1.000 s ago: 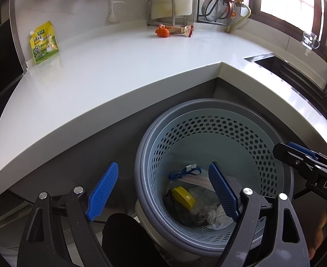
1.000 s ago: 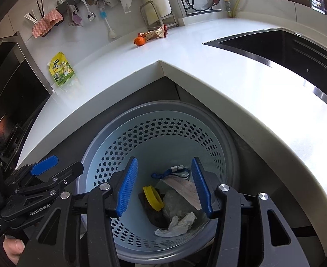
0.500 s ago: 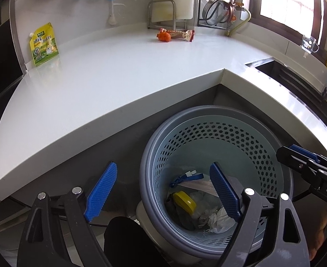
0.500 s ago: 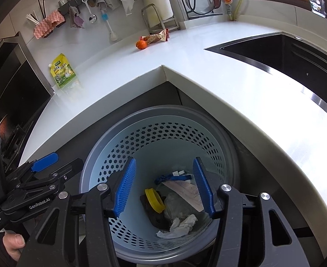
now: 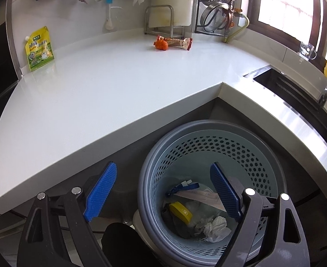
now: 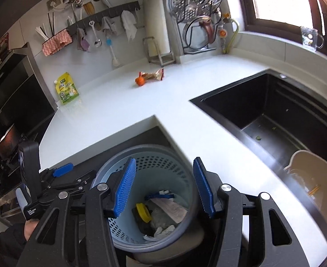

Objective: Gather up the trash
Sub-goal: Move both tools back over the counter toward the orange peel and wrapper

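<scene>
Below the counter corner, in the left wrist view, we see the perforated bin point(image 5: 210, 178) at five o'clock holding a yellow lid point(image 5: 180, 210) and crumpled tissue point(image 5: 215, 224); the left gripper point(image 5: 163, 191) is spread wide and empty. In the right wrist view the right gripper point(image 6: 164, 189) hangs above that bin, jaws parted with nothing between; an orange peel point(image 6: 139, 80) and wrapper point(image 6: 152, 75) lie at twelve o'clock on the countertop point(image 6: 154, 102).
</scene>
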A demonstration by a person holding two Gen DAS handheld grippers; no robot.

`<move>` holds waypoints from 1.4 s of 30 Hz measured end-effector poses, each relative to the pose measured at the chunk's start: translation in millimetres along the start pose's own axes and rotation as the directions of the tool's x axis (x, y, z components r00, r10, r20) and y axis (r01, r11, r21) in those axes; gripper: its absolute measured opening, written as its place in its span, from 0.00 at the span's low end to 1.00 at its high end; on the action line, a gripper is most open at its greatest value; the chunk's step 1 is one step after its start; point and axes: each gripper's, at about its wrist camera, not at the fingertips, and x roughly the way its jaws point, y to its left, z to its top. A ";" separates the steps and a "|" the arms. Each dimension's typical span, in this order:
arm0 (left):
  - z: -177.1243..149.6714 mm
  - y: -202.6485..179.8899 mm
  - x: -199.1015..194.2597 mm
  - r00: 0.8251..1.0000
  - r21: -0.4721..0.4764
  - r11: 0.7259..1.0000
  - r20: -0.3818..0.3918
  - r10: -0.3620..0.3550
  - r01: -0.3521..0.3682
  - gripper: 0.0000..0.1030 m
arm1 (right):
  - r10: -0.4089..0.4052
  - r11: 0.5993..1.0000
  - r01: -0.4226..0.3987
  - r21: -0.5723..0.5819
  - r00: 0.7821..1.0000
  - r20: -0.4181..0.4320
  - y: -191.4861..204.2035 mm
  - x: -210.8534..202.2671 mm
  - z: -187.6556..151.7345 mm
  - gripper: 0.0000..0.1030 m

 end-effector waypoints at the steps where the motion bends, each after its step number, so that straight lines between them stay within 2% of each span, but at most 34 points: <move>1: 0.6 -0.1 -0.8 1.000 0.000 1.000 -0.001 -0.004 0.004 0.82 | -0.023 1.000 0.024 -0.006 1.000 0.013 -5.0 -9.1 4.3 0.50; 4: 3.8 -1.4 -7.4 1.000 0.012 1.000 0.013 0.004 -0.004 0.82 | -0.069 0.997 0.070 -0.017 0.997 0.039 -17.1 -26.4 12.0 0.51; 8: 20.5 0.1 -23.2 1.000 0.011 1.000 0.028 -0.012 0.012 0.82 | -0.035 0.999 0.036 -0.006 0.998 0.056 -28.3 -28.8 19.3 0.52; 12: 51.7 -1.1 -40.3 0.997 0.040 0.999 0.076 -0.020 0.017 0.85 | 0.024 1.000 -0.024 -0.013 0.998 0.059 -26.7 -9.9 35.3 0.52; 15: 82.0 4.3 -45.3 0.994 0.021 0.999 0.102 -0.032 0.030 0.85 | 0.075 0.997 -0.074 -0.016 0.996 0.057 -19.4 12.5 54.7 0.52; 20: 131.0 15.5 -41.9 0.984 -0.015 1.000 0.175 0.027 -0.025 0.87 | 0.128 0.991 -0.126 -0.046 0.990 0.053 -3.6 57.1 93.7 0.52; 24: 163.1 26.5 -22.8 0.980 -0.046 0.998 0.189 0.059 -0.051 0.87 | 0.157 0.984 -0.154 -0.086 0.987 0.025 9.3 99.7 126.5 0.52; 30: 198.5 45.1 21.7 0.982 -0.086 0.993 0.163 0.094 -0.080 0.87 | 0.168 0.974 -0.171 -0.148 0.985 -0.030 27.4 168.5 170.8 0.53; 42: 231.5 70.2 108.8 0.989 -0.134 0.984 0.078 0.129 -0.118 0.87 | 0.140 0.957 -0.177 -0.229 0.975 -0.171 40.2 306.1 221.2 0.55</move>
